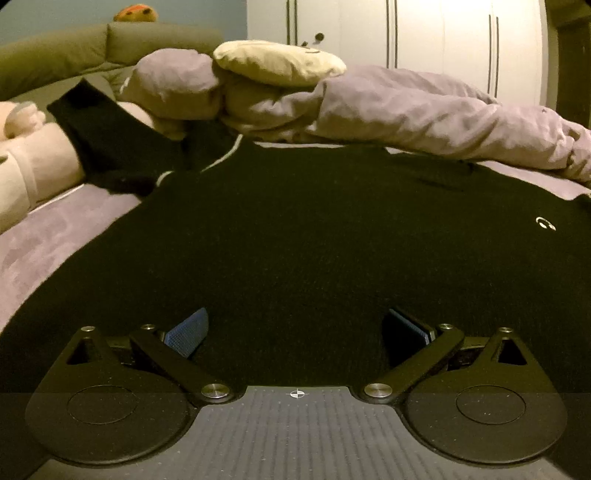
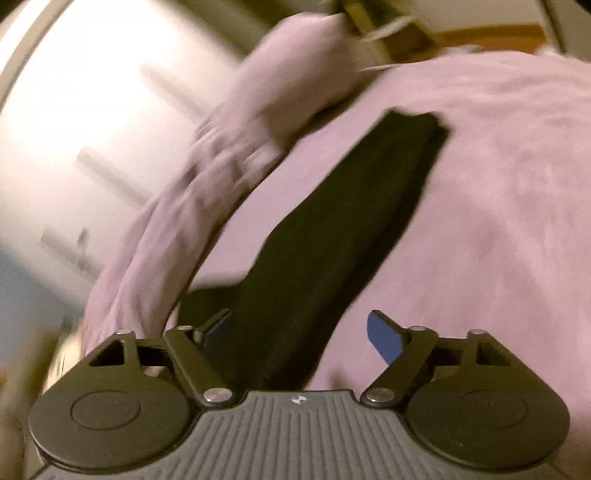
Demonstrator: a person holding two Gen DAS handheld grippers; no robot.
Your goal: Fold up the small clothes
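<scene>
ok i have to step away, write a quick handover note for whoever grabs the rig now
Left hand-held gripper: open, empty, low over the black top, which lies spread flat on the purple bed sheet.
Right hand-held gripper: open, empty, with the top's long black sleeve stretched out ahead of it on the sheet; that view is blurred.
Done: garment laid out; no fold visible yet.
Left: fold the sleeves in, then fold the body.

My left wrist camera sits low and close over the black garment (image 1: 295, 240), facing the wardrobe (image 1: 424, 33). My right wrist camera, tilted and blurred, looks along a sleeve (image 2: 351, 221). Both share the purple bedding (image 2: 498, 203).
</scene>
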